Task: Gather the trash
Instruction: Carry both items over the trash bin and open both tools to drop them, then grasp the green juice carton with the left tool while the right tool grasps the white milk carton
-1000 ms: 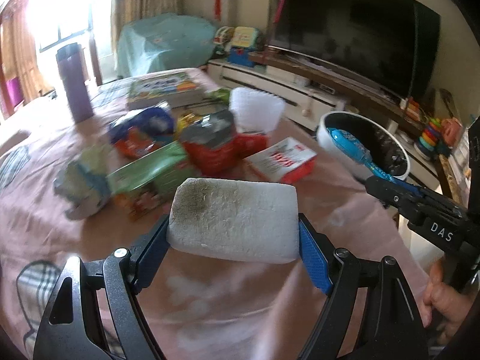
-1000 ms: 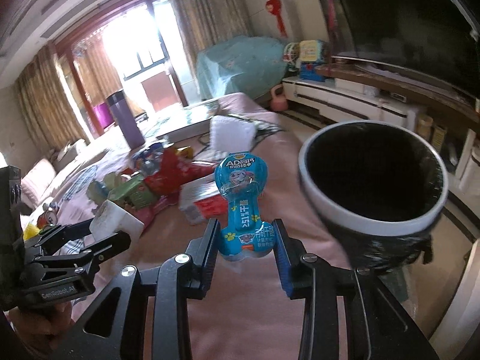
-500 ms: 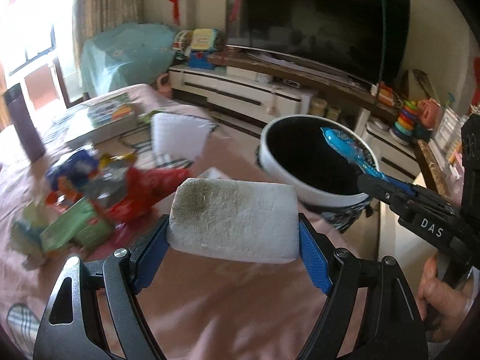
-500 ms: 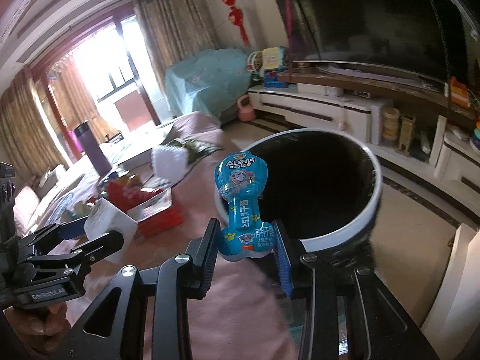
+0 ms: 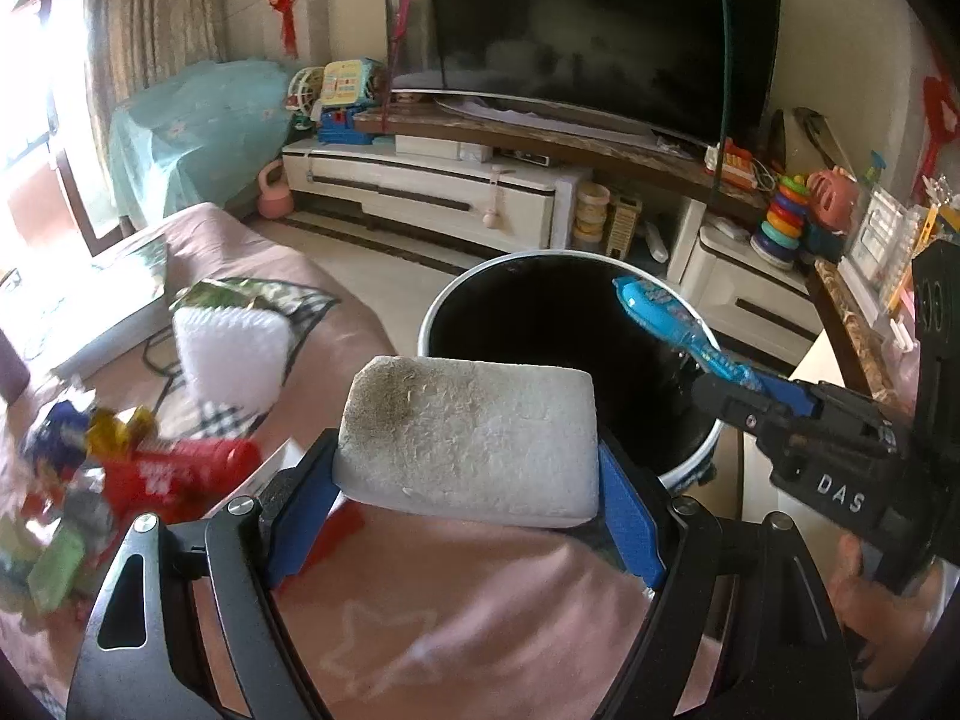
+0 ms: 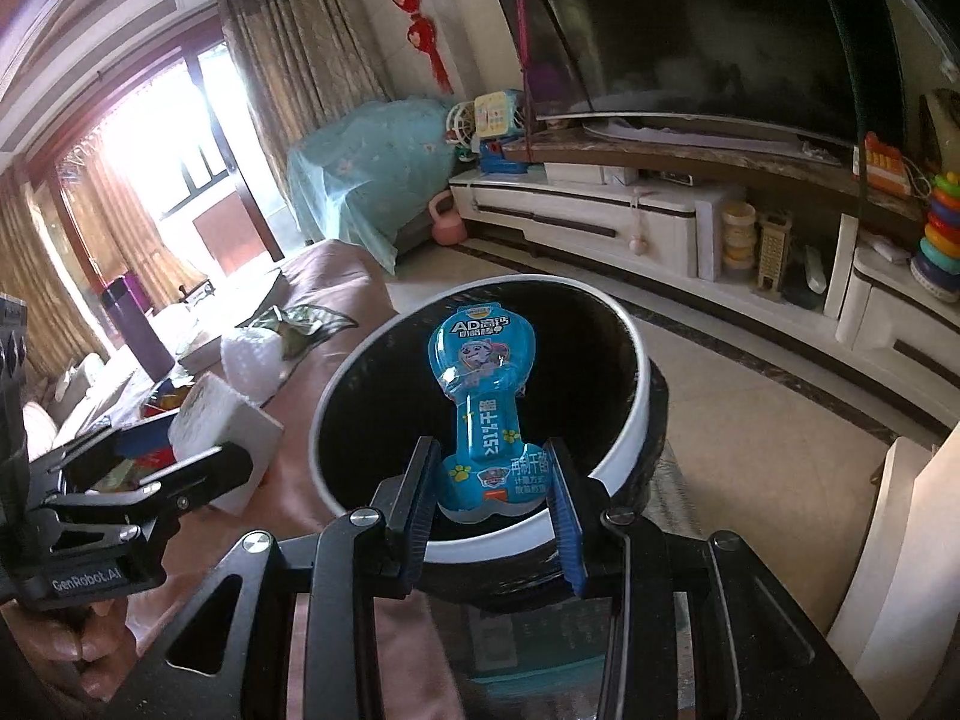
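My left gripper (image 5: pixel 468 480) is shut on a dirty white foam block (image 5: pixel 471 441) and holds it at the table edge, just left of the bin. The block also shows in the right wrist view (image 6: pixel 216 420). My right gripper (image 6: pixel 492 480) is shut on a blue bone-shaped snack wrapper (image 6: pixel 486 396) and holds it over the open mouth of the white-rimmed bin with a black liner (image 6: pixel 600 474). In the left wrist view the wrapper (image 5: pixel 666 324) sticks out over the bin (image 5: pixel 456 300) from the right.
Several wrappers (image 5: pixel 120 468) and a white foam piece (image 5: pixel 231 348) lie on the pink-covered table (image 5: pixel 456 618). A purple bottle (image 6: pixel 135 324) stands further back. A TV stand (image 6: pixel 600 210) and TV (image 6: pixel 690 30) are behind the bin.
Both grippers have swung right, from over the table towards the bin. The blue wrapper is now over the bin's mouth and the foam block is beside its rim. Both grips are unchanged.
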Tool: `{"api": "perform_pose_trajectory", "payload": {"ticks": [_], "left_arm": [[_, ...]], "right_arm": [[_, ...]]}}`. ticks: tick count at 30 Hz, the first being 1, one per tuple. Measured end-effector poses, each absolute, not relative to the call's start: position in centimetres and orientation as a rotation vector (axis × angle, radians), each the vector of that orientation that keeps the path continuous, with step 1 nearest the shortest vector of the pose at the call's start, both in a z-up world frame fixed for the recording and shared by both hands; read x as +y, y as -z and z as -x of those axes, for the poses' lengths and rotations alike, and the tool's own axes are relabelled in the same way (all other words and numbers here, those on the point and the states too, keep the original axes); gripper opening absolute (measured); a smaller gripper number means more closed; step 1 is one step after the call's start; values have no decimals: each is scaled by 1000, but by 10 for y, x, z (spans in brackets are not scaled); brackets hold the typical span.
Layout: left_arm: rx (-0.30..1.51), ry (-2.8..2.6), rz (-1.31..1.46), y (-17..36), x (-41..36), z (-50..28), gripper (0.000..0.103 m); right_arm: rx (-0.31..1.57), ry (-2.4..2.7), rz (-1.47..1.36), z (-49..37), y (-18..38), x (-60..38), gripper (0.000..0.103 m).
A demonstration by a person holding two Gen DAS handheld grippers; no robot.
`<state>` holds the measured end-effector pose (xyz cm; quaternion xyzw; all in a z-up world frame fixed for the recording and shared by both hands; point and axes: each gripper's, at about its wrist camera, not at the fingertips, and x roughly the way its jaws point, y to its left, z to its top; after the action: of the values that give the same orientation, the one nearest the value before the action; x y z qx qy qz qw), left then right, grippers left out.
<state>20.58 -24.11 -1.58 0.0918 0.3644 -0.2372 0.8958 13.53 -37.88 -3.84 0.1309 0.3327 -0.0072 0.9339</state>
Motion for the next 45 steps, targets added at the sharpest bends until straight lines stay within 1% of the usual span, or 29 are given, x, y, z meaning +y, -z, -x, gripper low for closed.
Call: {"api": "perform_pose_trajectory", "payload": {"ticks": [10,13,14,15,17,24,31,34,39,41,45], "left_arm": [[800,524,-214,25,-266,-233,84],[823,532,-217,28,-271,-237,85],[824,531,-216,29,-271,-236,86],[822,531,-215,29,-271,-236,87],[819,525,-210,29,-267,-233,91],[821,509,-166,26,-250,-227,92],[835,467,-94,29,-210,-210,93],[845,443,-69,32,-191,-200,92],[848,394,-35,36,-153,-182,92],[843,372,-30,36,-138,-175,93],[838,332,-14,37,-113,-165,92]], "right_arm": [[709,19,-245,-153,41,-386,36],[712,29,-264,-156,42,-392,39],[712,29,-277,-156,42,-394,42],[708,29,-290,-156,41,-396,49],[694,32,-305,-152,40,-398,58],[655,35,-338,-141,32,-395,66],[644,16,-353,-131,29,-379,70],[649,-6,-354,-129,29,-366,74],[672,-64,-347,-126,36,-333,84],[681,-88,-344,-126,39,-320,87],[701,-141,-323,-126,42,-292,90]]}}
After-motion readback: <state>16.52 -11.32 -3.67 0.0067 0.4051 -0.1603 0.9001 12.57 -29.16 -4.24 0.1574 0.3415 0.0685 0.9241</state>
